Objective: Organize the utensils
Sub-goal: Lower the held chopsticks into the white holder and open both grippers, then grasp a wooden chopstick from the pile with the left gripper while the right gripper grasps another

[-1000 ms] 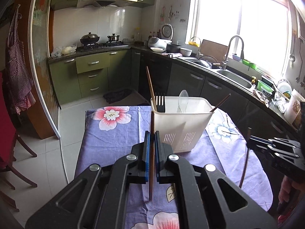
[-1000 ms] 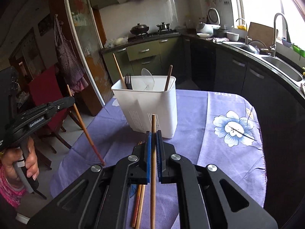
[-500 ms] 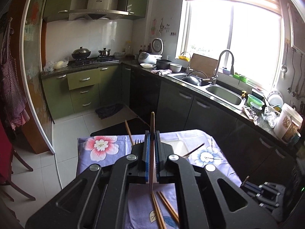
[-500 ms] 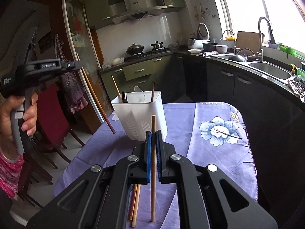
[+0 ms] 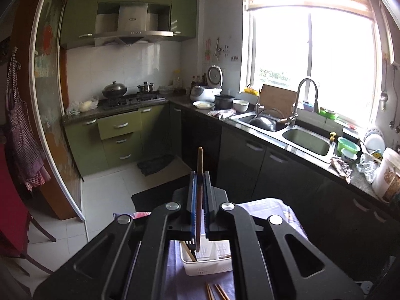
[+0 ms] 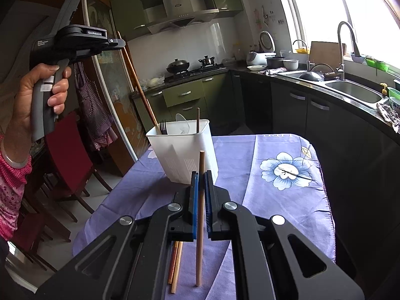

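Two hand-held grippers, one chopstick each; left hand-held gripper (image 5: 199,187) clamps a dark chopstick (image 5: 199,165) between its blue pads, held high, long axis steep, lower tip reaching the white utensil holder (image 6: 183,150); right hand-held gripper (image 6: 200,190) pinches a lighter chopstick (image 6: 200,215), upright, above the purple-clothed worktop (image 6: 287,200).

Holder stands on the worktop near its far left; inside: one black fork (image 6: 163,127), one clear spoon (image 6: 183,124), one upright chopstick (image 6: 197,120).

Two loose chopsticks (image 6: 175,265) lie side by side on the cloth, long axis toward the holder.
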Demonstrator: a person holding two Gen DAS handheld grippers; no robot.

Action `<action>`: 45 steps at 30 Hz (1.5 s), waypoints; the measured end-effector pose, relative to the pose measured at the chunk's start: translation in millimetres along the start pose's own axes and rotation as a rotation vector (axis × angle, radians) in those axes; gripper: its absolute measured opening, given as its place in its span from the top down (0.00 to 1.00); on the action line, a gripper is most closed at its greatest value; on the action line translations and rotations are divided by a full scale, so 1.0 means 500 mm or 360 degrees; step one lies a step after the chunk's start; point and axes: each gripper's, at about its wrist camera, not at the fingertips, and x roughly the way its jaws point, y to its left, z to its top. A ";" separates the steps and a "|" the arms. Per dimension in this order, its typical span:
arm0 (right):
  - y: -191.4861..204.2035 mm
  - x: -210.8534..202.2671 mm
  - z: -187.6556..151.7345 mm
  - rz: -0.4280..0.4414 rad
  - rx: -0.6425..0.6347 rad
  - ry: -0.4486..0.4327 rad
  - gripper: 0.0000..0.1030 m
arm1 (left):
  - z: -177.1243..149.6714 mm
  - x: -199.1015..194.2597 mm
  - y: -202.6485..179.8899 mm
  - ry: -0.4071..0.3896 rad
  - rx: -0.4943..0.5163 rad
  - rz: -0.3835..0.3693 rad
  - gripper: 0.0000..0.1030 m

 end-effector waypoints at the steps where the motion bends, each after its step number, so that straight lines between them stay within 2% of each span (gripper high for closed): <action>1: -0.001 0.001 0.000 0.0002 0.0002 0.0001 0.94 | -0.007 0.012 0.002 0.0021 -0.0001 0.0007 0.96; 9: 0.005 -0.007 0.015 0.0021 -0.0002 0.0006 0.94 | -0.104 0.119 0.022 0.0248 0.0034 0.0060 0.95; 12: 0.008 -0.007 0.046 0.0023 0.0004 -0.0019 0.94 | -0.137 0.144 0.035 0.0318 0.0025 0.0056 0.88; 15: 0.015 -0.004 0.103 0.0034 0.0007 -0.0071 0.94 | -0.158 0.144 0.042 0.0331 0.0013 0.0038 0.81; 18: 0.030 -0.004 0.173 0.0038 0.0007 -0.0179 0.94 | -0.170 0.125 0.055 0.0307 -0.0006 0.0017 0.73; 24: 0.040 0.009 0.306 -0.0004 0.0101 -0.0493 0.94 | -0.192 0.081 0.096 0.0257 -0.0047 0.0016 0.71; 27: 0.034 0.038 0.351 -0.0032 0.0151 -0.0563 0.94 | -0.207 0.067 0.120 0.0276 -0.0071 0.0014 0.71; 30: 0.024 0.083 0.377 -0.0061 0.0211 -0.0553 0.94 | -0.220 0.054 0.135 0.0285 -0.0080 0.0016 0.70; 34: 0.020 0.148 0.373 -0.0111 0.0195 -0.0439 0.94 | -0.233 0.044 0.145 0.0291 -0.0079 0.0011 0.69; 41: 0.045 0.216 0.296 -0.0131 0.0025 -0.0271 0.94 | -0.249 0.056 0.145 0.0317 -0.0092 -0.0010 0.68; 43: 0.055 0.222 0.281 -0.0117 -0.0018 -0.0256 0.87 | -0.252 0.062 0.140 0.0328 -0.0093 -0.0013 0.68; 44: 0.060 0.221 0.272 -0.0119 -0.0029 -0.0260 0.79 | -0.254 0.064 0.137 0.0335 -0.0093 -0.0019 0.68; 45: 0.065 0.215 0.267 -0.0126 -0.0041 -0.0276 0.79 | -0.256 0.064 0.131 0.0338 -0.0089 -0.0023 0.68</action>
